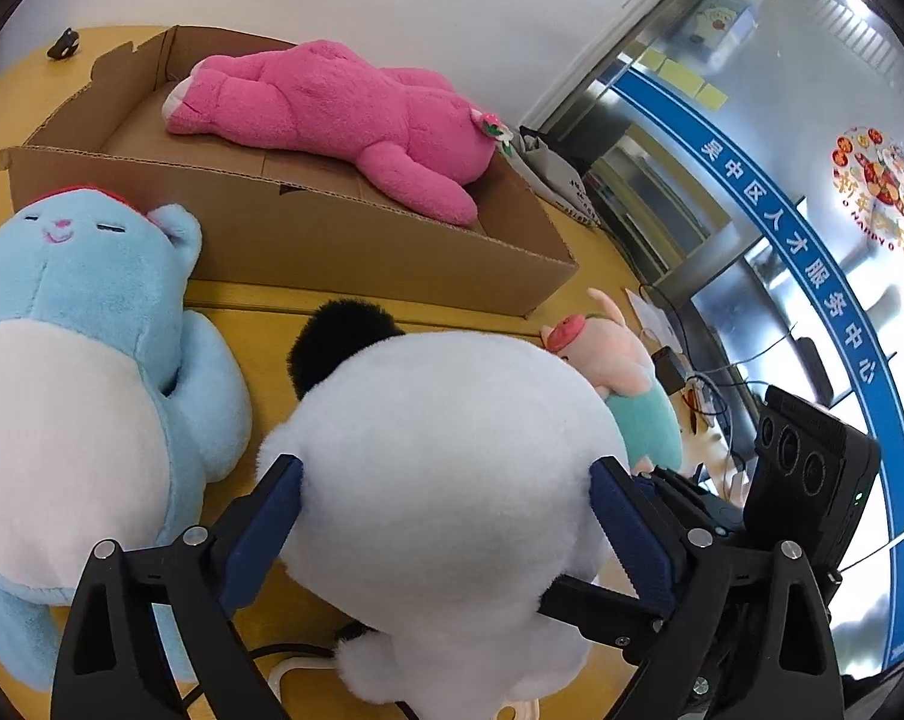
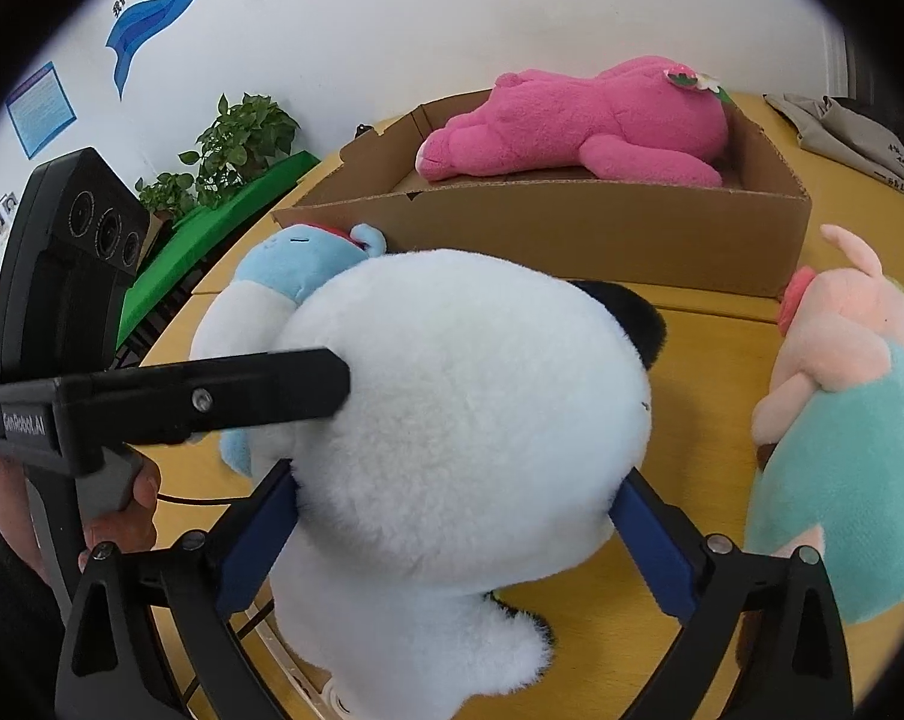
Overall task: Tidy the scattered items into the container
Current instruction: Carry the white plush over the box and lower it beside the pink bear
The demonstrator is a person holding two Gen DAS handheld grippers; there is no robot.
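Left wrist view looks across a yellow wooden table (image 1: pixel 254 324) toward a shallow cardboard box (image 1: pixel 356 240) standing at the far side, open at the top, with one torn flap along its far left rim. Inside it lies a single pink plush bear (image 1: pixel 344 114), stretched lengthwise on its side, its feet toward the left end, one limb draped over the near wall, and a small strawberry tag at its right end. Everything else sits outside the box. A blue plush cat (image 1: pixel 86 330) with a white belly lies on the table at near left, its head just beside the box's near wall. A small pink pig plush (image 1: pixel 626 384) in a teal outfit lies to the right, near the box's right corner. Between them, nearest the cameras, is a large white panda plush (image 1: pixel 446 468) with a black ear. The left gripper (image 1: pixel 446 492) straddles its round white head, jaws spread wide and both blue pads pressing into the fur. From the right wrist view, the right gripper (image 2: pixel 452 504) is likewise clamped wide on the same panda, pads sunk in the fur on either side, with the left gripper's black finger touching the head from the left. A grey folded cloth (image 2: pixel 854 138) lies on the table beyond the box, far right.
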